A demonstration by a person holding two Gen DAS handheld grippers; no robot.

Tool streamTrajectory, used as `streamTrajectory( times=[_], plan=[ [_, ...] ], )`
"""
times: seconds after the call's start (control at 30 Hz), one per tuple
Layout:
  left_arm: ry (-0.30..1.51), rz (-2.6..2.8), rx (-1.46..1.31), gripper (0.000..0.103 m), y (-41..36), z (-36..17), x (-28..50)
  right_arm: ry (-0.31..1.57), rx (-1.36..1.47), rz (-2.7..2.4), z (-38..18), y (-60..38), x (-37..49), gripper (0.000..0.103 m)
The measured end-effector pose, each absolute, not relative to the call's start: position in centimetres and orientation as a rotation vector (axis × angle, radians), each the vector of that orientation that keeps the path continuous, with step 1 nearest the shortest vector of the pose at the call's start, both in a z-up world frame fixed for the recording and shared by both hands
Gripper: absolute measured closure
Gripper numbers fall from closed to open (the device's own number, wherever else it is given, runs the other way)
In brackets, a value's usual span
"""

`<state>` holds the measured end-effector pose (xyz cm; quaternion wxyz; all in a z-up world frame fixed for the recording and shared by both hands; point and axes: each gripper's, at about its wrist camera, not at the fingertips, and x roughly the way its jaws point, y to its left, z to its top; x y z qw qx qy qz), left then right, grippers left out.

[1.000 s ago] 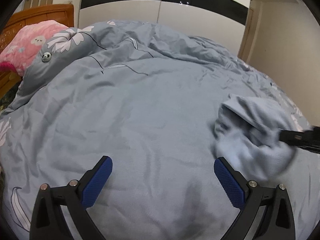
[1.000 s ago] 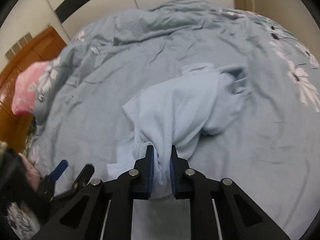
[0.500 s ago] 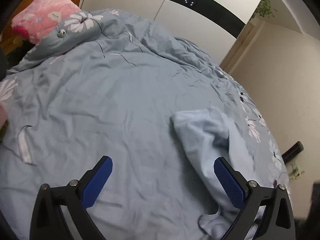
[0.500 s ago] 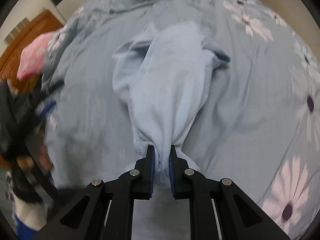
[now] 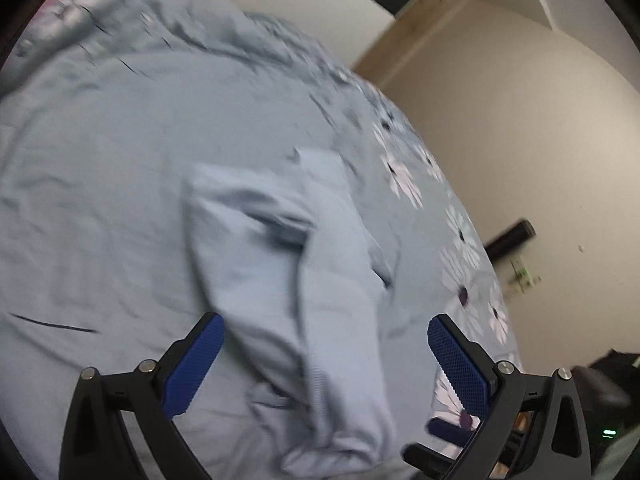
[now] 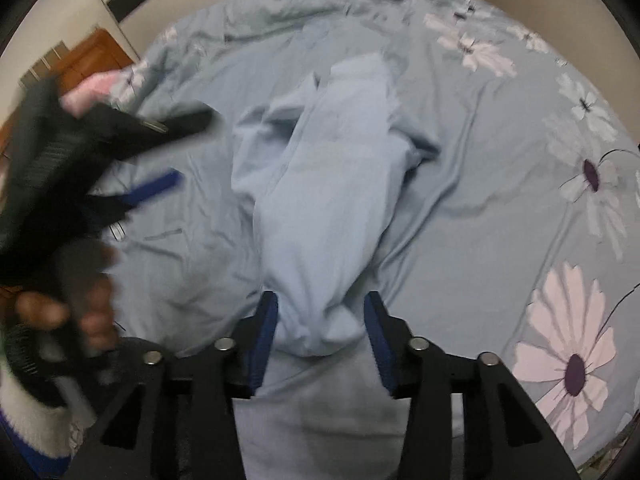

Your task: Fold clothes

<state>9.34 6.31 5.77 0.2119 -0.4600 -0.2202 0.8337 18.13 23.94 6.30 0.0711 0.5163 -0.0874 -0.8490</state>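
Observation:
A light blue garment (image 5: 288,280) (image 6: 332,184) lies bunched lengthwise on the grey-blue flowered duvet (image 6: 500,200). My right gripper (image 6: 320,336) sits at the garment's near end. Its jaws are opening, with the gathered cloth slack between the blue pads (image 6: 264,336). My left gripper (image 5: 324,360) hangs open and wide above the garment's near half, with nothing gripped. In the right wrist view the left gripper (image 6: 176,152) shows blurred at the left, held by a person's hand (image 6: 60,308). A fingertip of the right gripper shows in the left wrist view at the bottom right.
A pink pillow (image 6: 92,88) and a wooden headboard (image 6: 88,56) are at the far left of the bed. A beige wall (image 5: 540,140) runs along the bed's right side, with a dark object (image 5: 510,238) on the floor.
The right gripper dragged the garment toward the near edge, then its jaws parted from the cloth. The left gripper swung right and now hangs over the garment.

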Motion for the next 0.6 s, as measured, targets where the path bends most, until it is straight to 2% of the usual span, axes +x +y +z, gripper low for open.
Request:
streamTrajectory(
  times=[0.1, 0.2, 0.27, 0.4, 0.47, 0.5, 0.53, 0.57, 0.6],
  plan=[
    [-0.519, 2.282, -1.348, 0.002, 8.9, 4.3, 8.1, -0.299, 1.535, -2.631, 7.0, 26.6, 18.6, 0.053],
    [-0.443, 2.250, -1.430, 0.013, 10.0, 2.8, 6.6, -0.398, 1.558, -2.668, 6.6, 29.6, 18.8, 0.053],
    [-0.459, 2.212, -1.487, 0.026, 10.4, 1.8, 6.0, -0.462, 1.593, -2.680, 6.0, 31.5, 19.2, 0.053],
    [-0.525, 2.165, -1.560, 0.037, 10.7, 0.4, 5.9, -0.562, 1.608, -2.682, 5.3, 33.2, 19.7, 0.053],
    [-0.533, 2.145, -1.577, 0.055, 11.0, 0.2, 6.3, -0.577, 1.598, -2.684, 5.2, 33.5, 19.7, 0.053],
    [-0.538, 2.142, -1.580, 0.057, 11.1, 0.3, 6.5, -0.582, 1.592, -2.685, 5.3, 33.6, 19.8, 0.053],
    [-0.553, 2.140, -1.574, 0.065, 11.0, 0.5, 6.8, -0.584, 1.586, -2.685, 5.3, 33.8, 19.9, 0.053],
    [-0.581, 2.134, -1.564, 0.077, 11.0, 0.7, 7.1, -0.585, 1.579, -2.686, 5.4, 33.9, 19.9, 0.053],
    [-0.613, 2.124, -1.557, 0.084, 10.9, 0.9, 7.4, -0.587, 1.574, -2.688, 5.4, 33.9, 19.9, 0.053]
  ],
)
